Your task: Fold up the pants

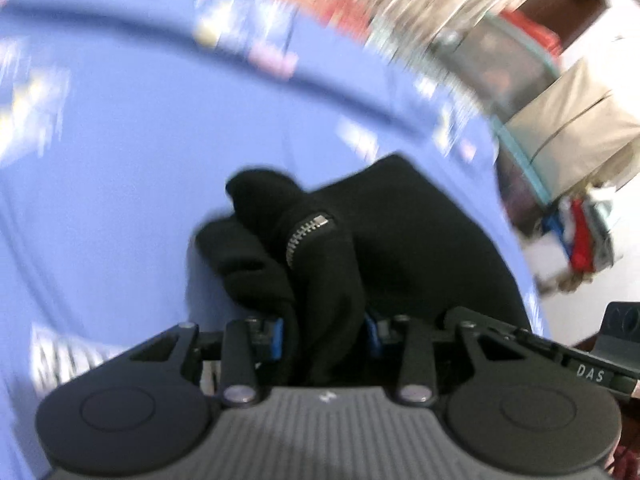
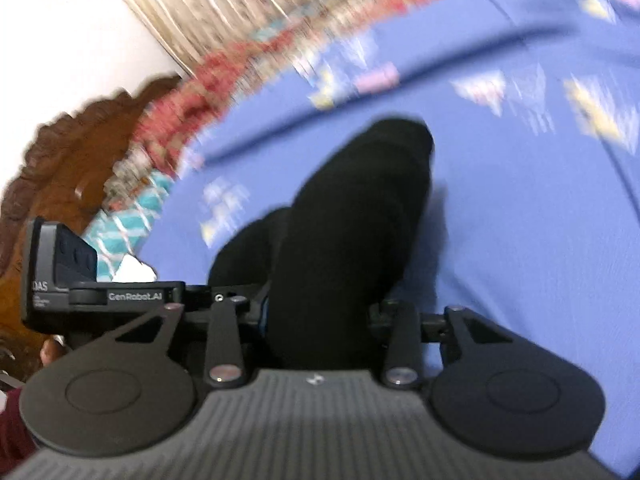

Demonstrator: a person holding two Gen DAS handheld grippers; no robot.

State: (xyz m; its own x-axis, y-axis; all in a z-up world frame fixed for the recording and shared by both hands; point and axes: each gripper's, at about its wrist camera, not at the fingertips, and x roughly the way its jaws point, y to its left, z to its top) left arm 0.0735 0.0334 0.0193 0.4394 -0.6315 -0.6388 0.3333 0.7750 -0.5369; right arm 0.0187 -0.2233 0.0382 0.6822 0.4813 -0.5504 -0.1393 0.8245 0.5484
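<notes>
The black pants [image 1: 384,240] hang bunched over a blue bedsheet [image 1: 120,160], with a silver zipper [image 1: 306,236] showing. My left gripper [image 1: 326,332] is shut on a thick fold of the pants; the cloth hides the fingertips. In the right wrist view another part of the black pants [image 2: 360,216] drapes forward over the blue bedsheet [image 2: 540,220]. My right gripper [image 2: 320,316] is shut on this fold, its fingertips buried in cloth. Both views are motion-blurred.
A carved wooden headboard [image 2: 60,168] and a red patterned pillow [image 2: 208,80] lie left in the right wrist view. A glass-topped table [image 1: 516,80], a beige cloth [image 1: 576,132] and piled clothes [image 1: 576,240] stand right of the bed.
</notes>
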